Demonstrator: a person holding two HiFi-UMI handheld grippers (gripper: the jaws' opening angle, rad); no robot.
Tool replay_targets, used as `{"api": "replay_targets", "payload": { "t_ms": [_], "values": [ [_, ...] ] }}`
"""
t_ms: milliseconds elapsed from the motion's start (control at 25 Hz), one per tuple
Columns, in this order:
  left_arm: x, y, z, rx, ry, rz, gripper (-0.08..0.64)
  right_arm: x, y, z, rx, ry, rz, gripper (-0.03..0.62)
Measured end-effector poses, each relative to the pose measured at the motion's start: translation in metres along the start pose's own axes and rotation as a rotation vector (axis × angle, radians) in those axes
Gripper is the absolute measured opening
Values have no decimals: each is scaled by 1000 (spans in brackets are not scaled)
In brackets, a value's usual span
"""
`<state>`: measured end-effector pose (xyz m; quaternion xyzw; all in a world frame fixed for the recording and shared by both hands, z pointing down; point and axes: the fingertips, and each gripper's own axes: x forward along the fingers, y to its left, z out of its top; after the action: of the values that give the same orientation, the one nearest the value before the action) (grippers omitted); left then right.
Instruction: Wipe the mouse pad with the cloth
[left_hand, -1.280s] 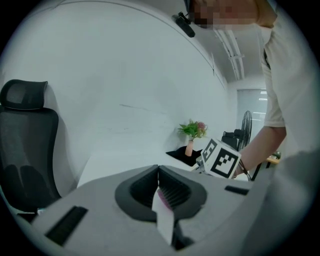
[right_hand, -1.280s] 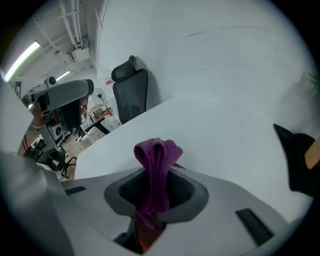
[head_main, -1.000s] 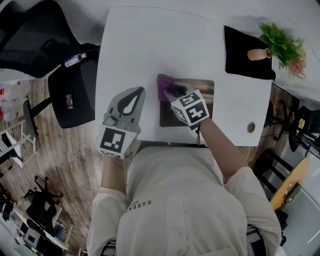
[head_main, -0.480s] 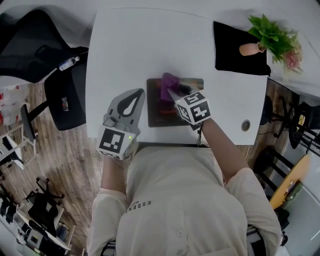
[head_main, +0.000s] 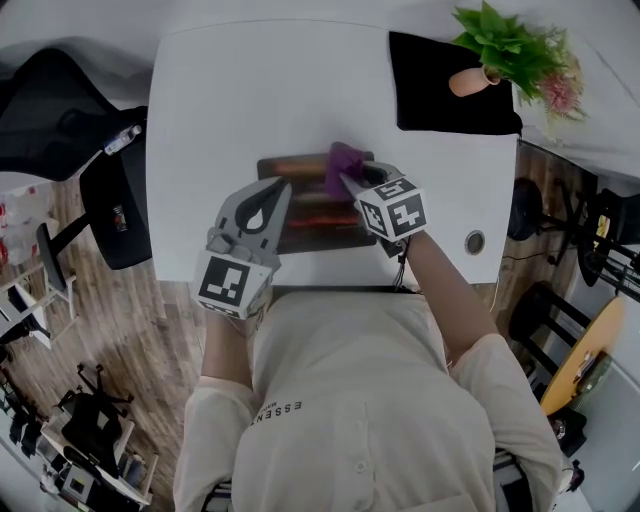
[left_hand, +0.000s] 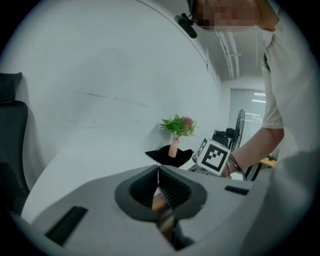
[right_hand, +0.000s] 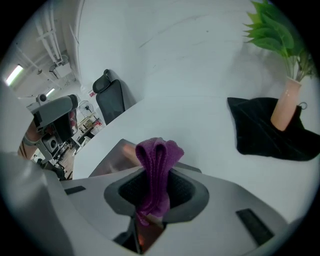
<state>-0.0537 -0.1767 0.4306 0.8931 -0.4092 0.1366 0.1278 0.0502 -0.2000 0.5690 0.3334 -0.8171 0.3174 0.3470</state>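
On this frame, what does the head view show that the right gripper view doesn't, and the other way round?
Only the head view: the mouse pad in full outline, the marker cube nearest the cloth, the table's cable hole and the person's shirt.
Only the right gripper view: the right tool up close, jaws closed on the folded purple cloth.
Both: that cloth, part of the pad, the white table, the black cloth and the plant vase.

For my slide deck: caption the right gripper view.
Right gripper clamps a folded purple cloth above the mouse pad; a vase of greenery stands beyond.
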Motion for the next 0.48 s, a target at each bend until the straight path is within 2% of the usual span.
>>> {"api": "replay_targets", "payload": {
  "t_ms": [480],
  "values": [
    [29, -50, 16, 22, -5, 9, 3, -36, -56, -24, 21, 4, -38, 97]
  ]
}}
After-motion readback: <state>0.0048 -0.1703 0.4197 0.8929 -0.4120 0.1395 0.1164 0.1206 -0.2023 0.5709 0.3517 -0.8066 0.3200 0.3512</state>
